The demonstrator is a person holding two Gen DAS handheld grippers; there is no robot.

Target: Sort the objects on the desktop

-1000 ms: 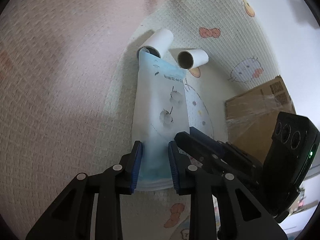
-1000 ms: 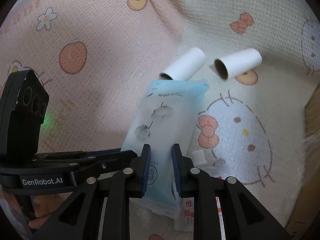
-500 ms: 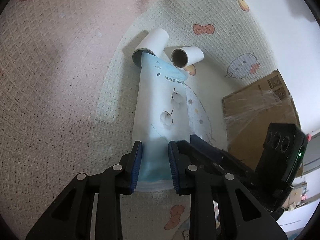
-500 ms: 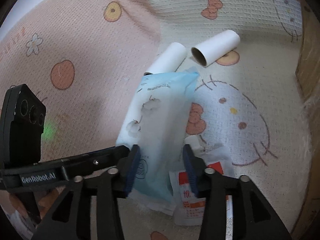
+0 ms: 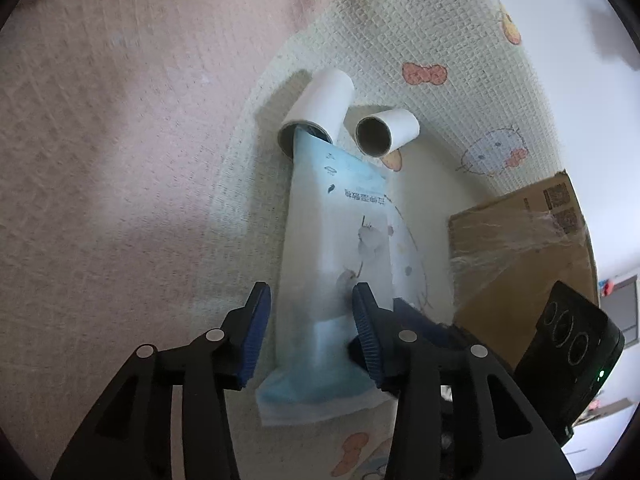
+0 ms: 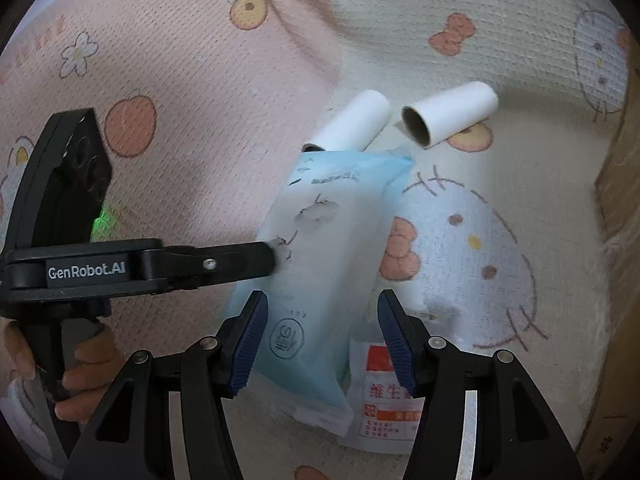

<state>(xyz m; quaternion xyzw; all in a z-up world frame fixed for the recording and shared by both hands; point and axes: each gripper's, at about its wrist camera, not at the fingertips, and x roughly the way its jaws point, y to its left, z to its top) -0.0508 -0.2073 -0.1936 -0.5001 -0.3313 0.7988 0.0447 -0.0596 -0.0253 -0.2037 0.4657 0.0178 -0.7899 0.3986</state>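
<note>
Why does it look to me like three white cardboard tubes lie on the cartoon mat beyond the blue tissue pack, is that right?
Not quite: there are two white cardboard tubes, not three. The right wrist view shows one tube touching the far end of the blue tissue pack and the other tube just beside it, all on the cartoon mat.

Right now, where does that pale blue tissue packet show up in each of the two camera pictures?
Left wrist view: the blue packet runs up the middle from between the left gripper fingers, which are apart.
Right wrist view: it lies centre, slanting, its near end between the open right gripper fingers.
Shared landmark: two white cardboard tubes at the packet's far end.
</note>
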